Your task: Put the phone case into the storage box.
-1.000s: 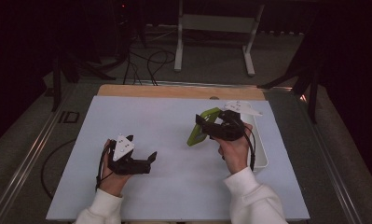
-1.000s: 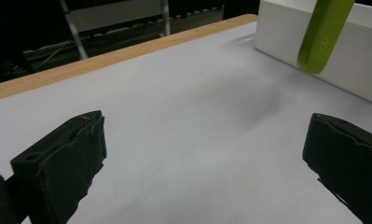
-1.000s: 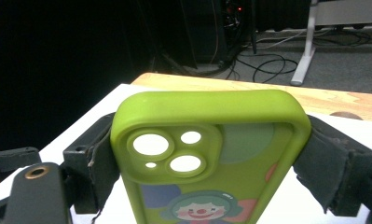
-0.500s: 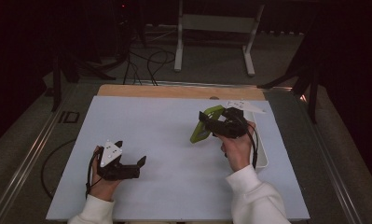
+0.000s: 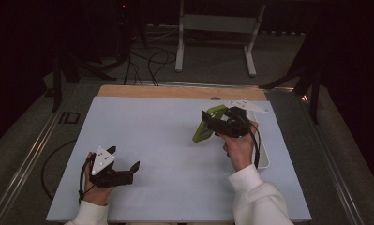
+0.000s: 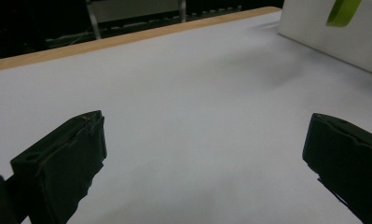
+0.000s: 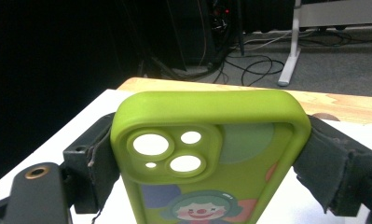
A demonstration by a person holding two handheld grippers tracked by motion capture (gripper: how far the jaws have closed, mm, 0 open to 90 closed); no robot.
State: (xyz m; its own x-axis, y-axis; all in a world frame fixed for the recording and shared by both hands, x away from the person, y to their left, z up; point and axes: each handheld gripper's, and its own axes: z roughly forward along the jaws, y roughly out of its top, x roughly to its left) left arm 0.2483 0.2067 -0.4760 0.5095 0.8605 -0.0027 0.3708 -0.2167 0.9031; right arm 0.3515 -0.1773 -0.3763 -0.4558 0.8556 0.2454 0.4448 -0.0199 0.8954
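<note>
A lime-green phone case [image 7: 211, 154] with a clown picture and camera cut-outs stands upright between the padded jaws of my right gripper [image 7: 214, 161], which is shut on its two long edges. From above, the case [image 5: 203, 127] hangs tilted over the white mat, right of centre, held by the right gripper [image 5: 212, 123]. My left gripper [image 5: 132, 172] rests low at the mat's near left with its jaws wide apart and nothing between them. In the left gripper view its jaws [image 6: 207, 158] frame bare mat, and the case [image 6: 342, 10] shows far off.
A white tray [image 5: 265, 157] lies along the mat's right side under the right hand; its wall [image 6: 333, 35] shows in the left gripper view. A wooden strip [image 5: 175, 92] runs along the mat's far edge. Cables and a stand leg lie on the floor beyond.
The left gripper has drawn back toward the near left corner of the mat, still open. The right gripper with the case has barely moved.
</note>
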